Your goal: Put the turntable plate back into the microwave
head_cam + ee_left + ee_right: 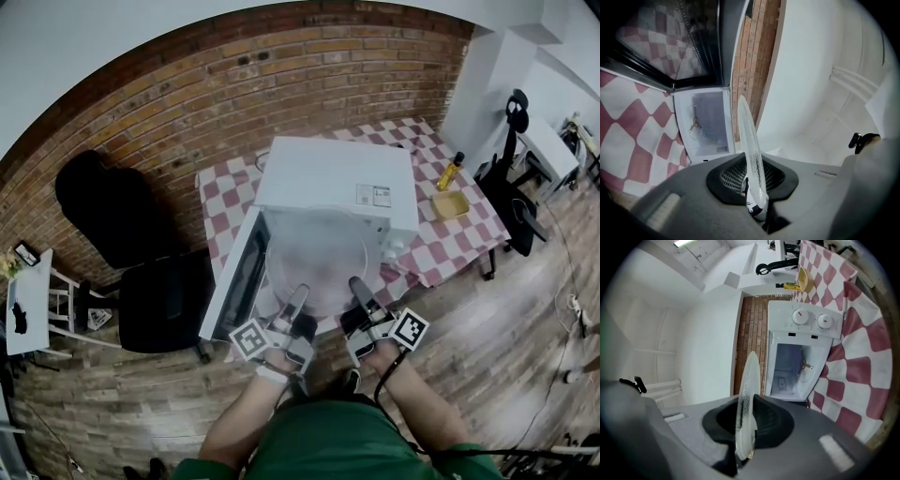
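- Black chair stands far to your left, near the table but out of your way.
- The microwave door hangs wide open on the left side, so the way in is free.
- Your left gripper is pinching the near edge of the glass turntable plate. Its jaws are pressed tight on the thin glass rim.
- The plate is in the air between your two grippers, right in front of the open white microwave. It is not inside yet.
- Your right gripper pinches the same near edge, a little to the right. Its jaws are squeezed on the glass too.
- Inside the microwave you can see the little three-armed spinner on the floor. The plate has to sit on that.
- On the right, a yellow bottle and a yellow dish rest on the red and white checked cloth, well apart from your work.
- I think you are at the carrying-in step. Next, keep the plate flat and slide it through the opening with both grippers together. Set its middle over the spinner, lower it gently, and only then let go.
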Motion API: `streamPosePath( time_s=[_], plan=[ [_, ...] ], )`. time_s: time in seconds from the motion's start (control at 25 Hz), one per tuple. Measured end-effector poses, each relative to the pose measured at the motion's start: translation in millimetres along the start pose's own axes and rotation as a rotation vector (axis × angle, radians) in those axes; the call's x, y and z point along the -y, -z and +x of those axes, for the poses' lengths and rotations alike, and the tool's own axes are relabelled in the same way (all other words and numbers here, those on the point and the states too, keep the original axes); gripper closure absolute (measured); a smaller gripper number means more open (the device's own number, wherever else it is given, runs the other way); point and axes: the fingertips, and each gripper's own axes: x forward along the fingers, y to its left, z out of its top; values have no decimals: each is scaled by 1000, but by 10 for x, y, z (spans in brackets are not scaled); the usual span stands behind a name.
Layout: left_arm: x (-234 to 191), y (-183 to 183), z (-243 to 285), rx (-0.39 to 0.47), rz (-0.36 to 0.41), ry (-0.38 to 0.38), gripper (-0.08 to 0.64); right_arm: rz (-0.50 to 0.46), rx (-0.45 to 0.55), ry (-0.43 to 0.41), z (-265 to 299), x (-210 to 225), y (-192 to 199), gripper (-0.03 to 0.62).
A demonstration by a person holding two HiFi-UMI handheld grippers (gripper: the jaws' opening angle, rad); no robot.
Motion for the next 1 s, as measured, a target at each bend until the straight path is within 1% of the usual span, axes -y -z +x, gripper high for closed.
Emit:
streamPosePath(
  time_s=[0.32,0.64,1.0],
  plan=[
    [-234,-22,-80,9,-19,-18,505,17,-11,11,3,238,68,549],
    [-409,-39,-144,-6,-6,-11,506,26,-23,-13,-4,413,112,549],
    [-651,-63,-145,-16,-17,-43,506,29,-35,35,28,657,97,549]
  ],
)
